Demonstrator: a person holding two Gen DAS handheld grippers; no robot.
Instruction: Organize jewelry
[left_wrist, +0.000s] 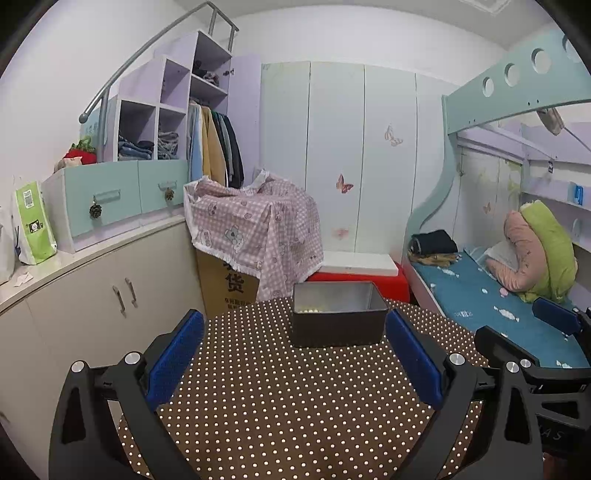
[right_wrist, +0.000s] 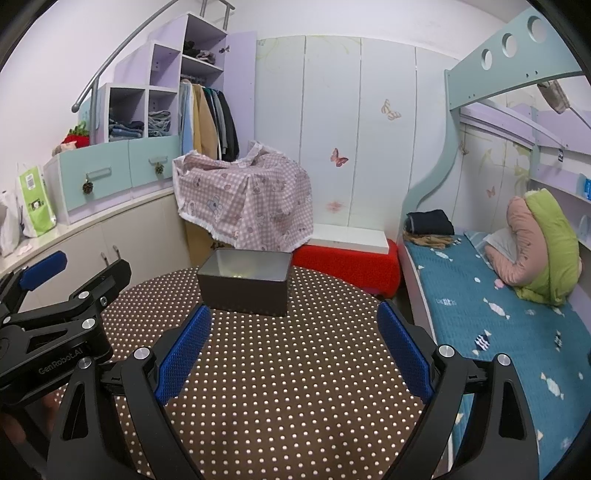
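both tools hover above the round table with the brown white-dotted cloth (left_wrist: 280, 406), and neither has anything in its grip. the left gripper (left_wrist: 295, 332) has its blue-padded jaws spread wide, and the dark rectangular metal tin (left_wrist: 338, 321) sits just ahead of them, slightly nearer the right-hand jaw. the right gripper (right_wrist: 293, 317) is equally wide open, with the same tin (right_wrist: 245, 291) ahead and off toward its left-hand jaw. a small pale cluster, probably pearl-like jewelry (left_wrist: 309, 309), lies at the bottom of the tin near its front wall; it is too small to identify with certainty.

the main risk, as i judge it, is the tin itself: it looks light and sits on a slick cloth, so a jaw entering at an angle could catch the rim and shove or tip it toward the far table edge. the beads are small and deep in the tin, so wide pads could easily miss or scatter them. the two tools are also close together and could collide if both reach in.
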